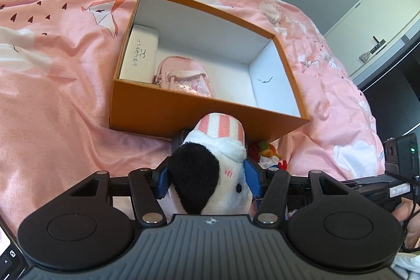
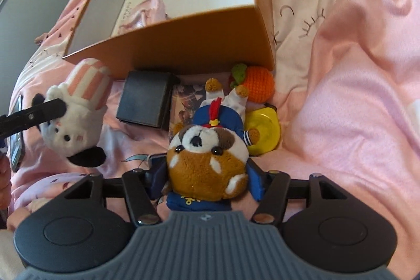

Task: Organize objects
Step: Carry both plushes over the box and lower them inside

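Observation:
An open orange box with white inside lies on the pink bed. It holds a white glasses case and a small pink backpack. My left gripper is shut on a white plush cow with black ears and a pink striped hat, just in front of the box's near wall; the cow also shows in the right wrist view. My right gripper is shut on a brown and white plush dog in blue clothes, near the box.
In front of the box lie a black box, a printed card, an orange crochet fruit and a yellow round lid. The pink duvet is rumpled all around. A white cabinet stands at the far right.

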Demonstrator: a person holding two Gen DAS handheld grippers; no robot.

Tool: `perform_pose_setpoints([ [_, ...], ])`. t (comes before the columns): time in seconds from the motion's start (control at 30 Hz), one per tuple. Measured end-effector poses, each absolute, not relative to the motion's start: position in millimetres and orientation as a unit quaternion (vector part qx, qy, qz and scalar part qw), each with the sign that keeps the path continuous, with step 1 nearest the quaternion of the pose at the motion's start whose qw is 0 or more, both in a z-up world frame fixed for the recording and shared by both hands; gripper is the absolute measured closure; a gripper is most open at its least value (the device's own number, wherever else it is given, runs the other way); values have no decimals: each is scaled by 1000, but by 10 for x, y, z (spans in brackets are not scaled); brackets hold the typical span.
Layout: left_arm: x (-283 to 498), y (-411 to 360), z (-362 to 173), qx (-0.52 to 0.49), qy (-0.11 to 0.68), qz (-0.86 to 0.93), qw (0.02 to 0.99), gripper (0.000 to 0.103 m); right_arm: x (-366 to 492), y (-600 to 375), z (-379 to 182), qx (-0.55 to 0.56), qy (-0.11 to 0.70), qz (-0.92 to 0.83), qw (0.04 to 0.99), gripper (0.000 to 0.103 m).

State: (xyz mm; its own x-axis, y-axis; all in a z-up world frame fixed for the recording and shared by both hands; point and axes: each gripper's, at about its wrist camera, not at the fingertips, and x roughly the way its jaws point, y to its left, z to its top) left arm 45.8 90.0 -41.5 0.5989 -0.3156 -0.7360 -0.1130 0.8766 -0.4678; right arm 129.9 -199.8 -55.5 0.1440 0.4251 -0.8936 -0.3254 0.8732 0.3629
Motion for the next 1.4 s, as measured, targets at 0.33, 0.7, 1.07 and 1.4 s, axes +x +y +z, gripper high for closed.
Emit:
perform_pose_setpoints([
  [0.33, 582, 918, -26, -260, 399, -86, 875, 38, 1253, -1966, 187, 36, 533, 304, 789, 40],
  [0.7, 1339, 837, 359, -230, 328, -73, 913, 39, 1738, -1647, 790, -31, 411, 316, 855, 40],
  [1.07, 2301, 738, -340, -225, 375, -41, 898, 39, 2773, -1208, 89, -148, 429, 271, 849, 40],
  [1.4, 2715, 656, -828, -213, 430, -21, 877, 39, 3044, -937, -407, -276, 427, 262, 820, 41],
])
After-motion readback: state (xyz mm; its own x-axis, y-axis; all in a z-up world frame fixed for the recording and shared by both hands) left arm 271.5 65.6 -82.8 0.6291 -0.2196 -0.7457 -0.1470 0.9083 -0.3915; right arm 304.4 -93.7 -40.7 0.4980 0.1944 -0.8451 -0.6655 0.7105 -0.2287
